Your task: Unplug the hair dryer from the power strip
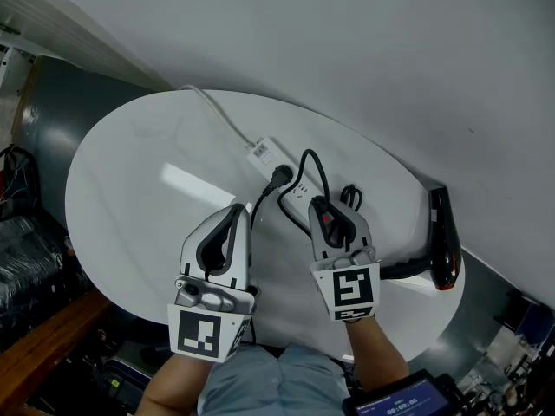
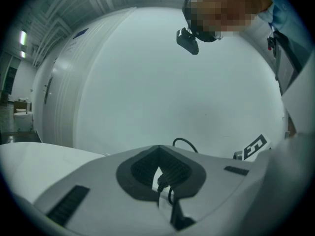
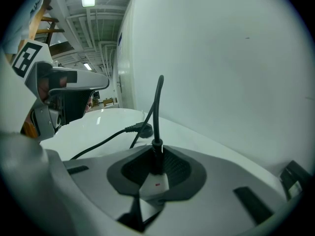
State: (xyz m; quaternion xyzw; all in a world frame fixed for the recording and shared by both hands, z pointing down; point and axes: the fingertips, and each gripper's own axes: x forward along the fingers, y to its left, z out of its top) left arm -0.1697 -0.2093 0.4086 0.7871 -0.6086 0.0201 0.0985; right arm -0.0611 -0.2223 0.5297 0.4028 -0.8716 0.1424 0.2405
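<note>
Between jaws of the right tool (image 1: 328, 211), seemingly clamped, the black plug (image 3: 156, 160) atop the power strip (image 3: 153, 185).

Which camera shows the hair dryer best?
The head view. There the whole black hair dryer lies by the right edge of the table. The left gripper view doesn't show it. The right gripper view has only a dark bit at its right edge, which may be the dryer; I can't tell.

table (image 1: 130, 172): white | power strip (image 1: 263, 152): white, small red spot | cord (image 1: 314, 165): black | plug (image 3: 156, 156): black | hair dryer (image 1: 442, 228): black, orange-red end | left gripper (image 1: 236, 208), right gripper (image 1: 325, 208): pale grey, black pads, black-and-white squares | sleeve (image 1: 247, 384): blue-grey
</note>
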